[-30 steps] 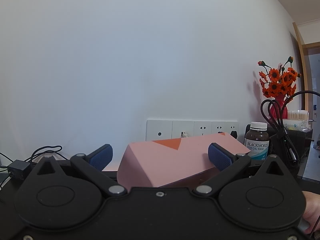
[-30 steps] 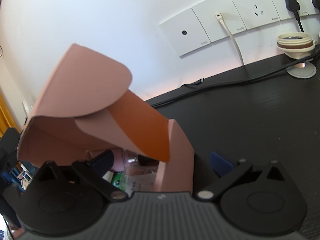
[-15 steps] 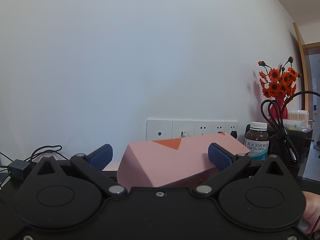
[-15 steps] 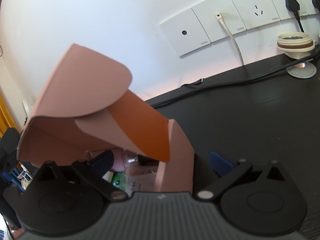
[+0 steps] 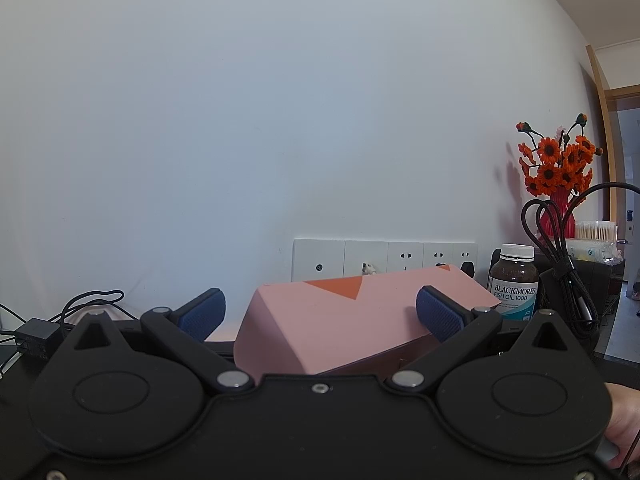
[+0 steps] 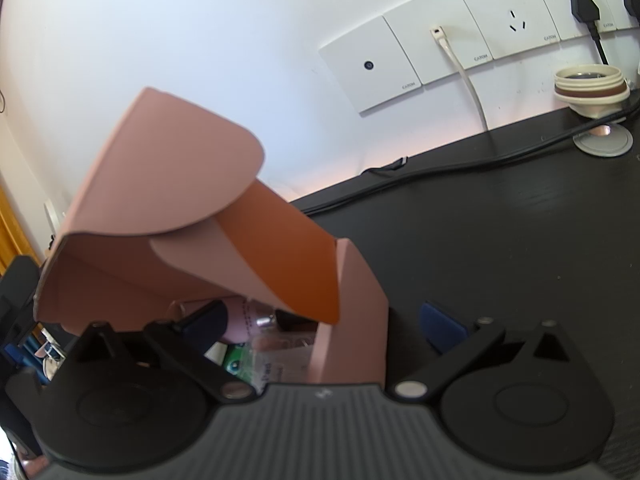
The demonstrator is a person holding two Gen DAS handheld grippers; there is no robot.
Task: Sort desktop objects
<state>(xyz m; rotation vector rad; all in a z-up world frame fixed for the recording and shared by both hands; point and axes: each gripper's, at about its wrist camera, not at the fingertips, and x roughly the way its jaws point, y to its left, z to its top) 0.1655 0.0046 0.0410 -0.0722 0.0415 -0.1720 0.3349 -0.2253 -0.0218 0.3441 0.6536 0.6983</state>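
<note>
Evidently both grippers gape wide, holding nothing. Right gripper (image 6: pixel 324 320), bottom centre, straddles the pink box (image 6: pixel 160 200) wall; mind the flaps entering. Left gripper (image 5: pixel 320 308) waits.

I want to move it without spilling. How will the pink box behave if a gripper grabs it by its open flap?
The pink box looks like thin card, so the flap would probably bend rather than lift it. Small items show inside its open end, so tilting could spill them. With both the left gripper and right gripper open, gripping a side wall seems safer.
</note>
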